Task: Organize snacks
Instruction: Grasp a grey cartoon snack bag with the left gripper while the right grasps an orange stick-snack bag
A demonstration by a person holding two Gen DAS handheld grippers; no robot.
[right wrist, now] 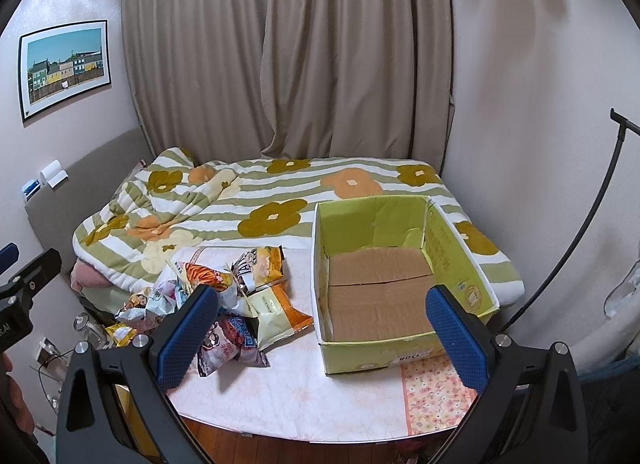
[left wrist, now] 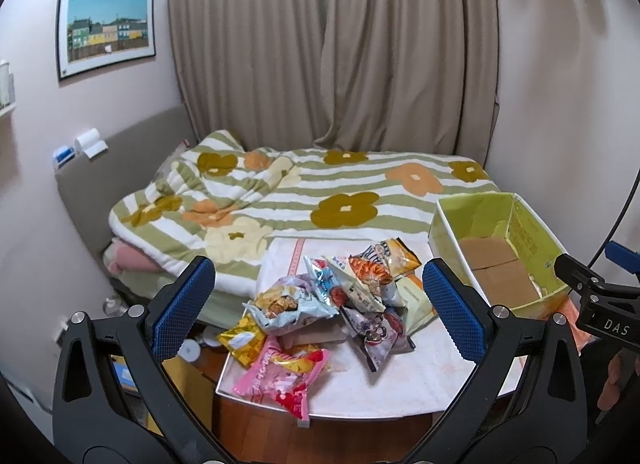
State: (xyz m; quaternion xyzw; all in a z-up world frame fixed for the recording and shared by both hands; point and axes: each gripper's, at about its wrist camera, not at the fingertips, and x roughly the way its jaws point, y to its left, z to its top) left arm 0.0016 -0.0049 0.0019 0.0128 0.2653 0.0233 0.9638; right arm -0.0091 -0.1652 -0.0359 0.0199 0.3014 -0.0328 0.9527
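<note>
Awaiting pickup, the heap of crinkled foil snack packets lies between and beyond the left gripper, jaws apart and empty. Ahead of the right gripper, likewise apart, stands the empty green cardboard box. Judged step: first grasp; descend and close on one packet.

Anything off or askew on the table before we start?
Yes: the snack packets lie in a loose heap, overlapping. The pink packet juts over the table's near edge and might slip. The green box is upright and empty. Nothing looks spilled or torn.
</note>
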